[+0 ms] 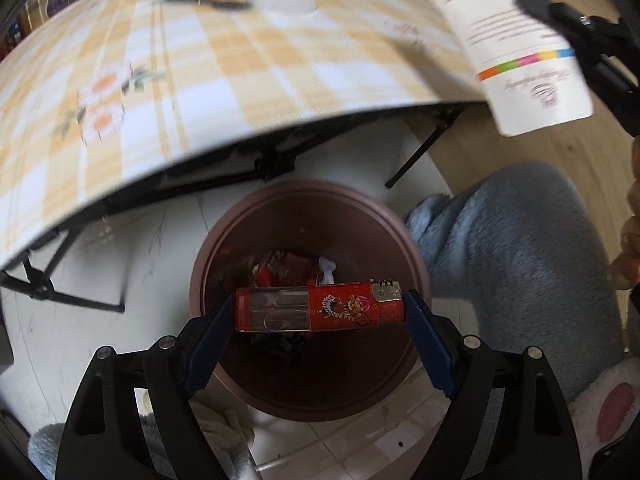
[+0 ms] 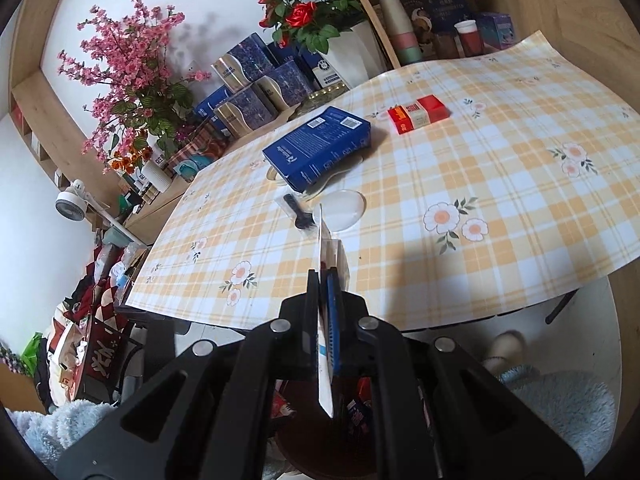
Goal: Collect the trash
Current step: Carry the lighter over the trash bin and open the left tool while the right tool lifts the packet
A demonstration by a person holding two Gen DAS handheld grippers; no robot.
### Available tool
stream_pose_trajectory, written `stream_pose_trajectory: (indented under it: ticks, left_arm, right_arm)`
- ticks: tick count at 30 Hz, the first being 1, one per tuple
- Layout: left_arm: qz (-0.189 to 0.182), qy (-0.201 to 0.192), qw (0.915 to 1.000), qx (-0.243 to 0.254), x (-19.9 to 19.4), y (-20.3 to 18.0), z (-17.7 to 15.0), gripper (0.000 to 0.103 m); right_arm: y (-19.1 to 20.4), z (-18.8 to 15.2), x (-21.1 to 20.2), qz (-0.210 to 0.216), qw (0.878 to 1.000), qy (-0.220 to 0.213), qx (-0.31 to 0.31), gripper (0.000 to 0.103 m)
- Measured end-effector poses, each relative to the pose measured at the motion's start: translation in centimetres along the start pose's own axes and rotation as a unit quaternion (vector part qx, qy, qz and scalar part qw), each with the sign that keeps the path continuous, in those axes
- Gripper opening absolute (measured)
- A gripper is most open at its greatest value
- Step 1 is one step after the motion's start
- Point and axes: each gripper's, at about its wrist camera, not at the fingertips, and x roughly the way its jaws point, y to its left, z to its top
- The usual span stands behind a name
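My left hand-held gripper (image 1: 320, 312) clamps a red lighter (image 1: 318, 308) lengthwise between its widely spread blue pads, directly above the brown bin (image 1: 412, 264) standing on the floor near the counter (image 1: 240, 60); scraps already lie inside the bin; to the right, my right hand-held gripper (image 2: 326, 276) pinches a thin white card (image 1: 520, 44) edge-on, jaws almost together, beyond the counter's near edge.

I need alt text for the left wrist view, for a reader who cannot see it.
The left tool holds a red lighter end to end above a brown trash bin. Beyond is a table with a checked cloth; at top right the other tool holds a white card.
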Motion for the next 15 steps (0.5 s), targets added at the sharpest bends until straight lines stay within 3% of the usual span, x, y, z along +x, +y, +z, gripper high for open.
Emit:
stream_pose_trajectory:
  ticks: [4,7,15]
  left_arm:
    - [-0.008,0.013,0.9997,-0.022,0.7,1.0,-0.5,0.083]
    - [-0.020,0.003,0.9991,-0.037,0.2,1.7,-0.4,0.089]
    - [-0.016,-0.079,0.9936,-0.080,-3.8,3.6,0.0,0.092]
  right_arm:
    - [0.1,-0.3,0.3,-0.002,1.000,0.006,-0.005,0.008]
    - [0.3,-0.5,0.7,-0.001,1.000,0.012,-0.005,0.008]
    - [1.0,-1.2,1.1,0.002,1.000,0.022,-0.013,0.008]
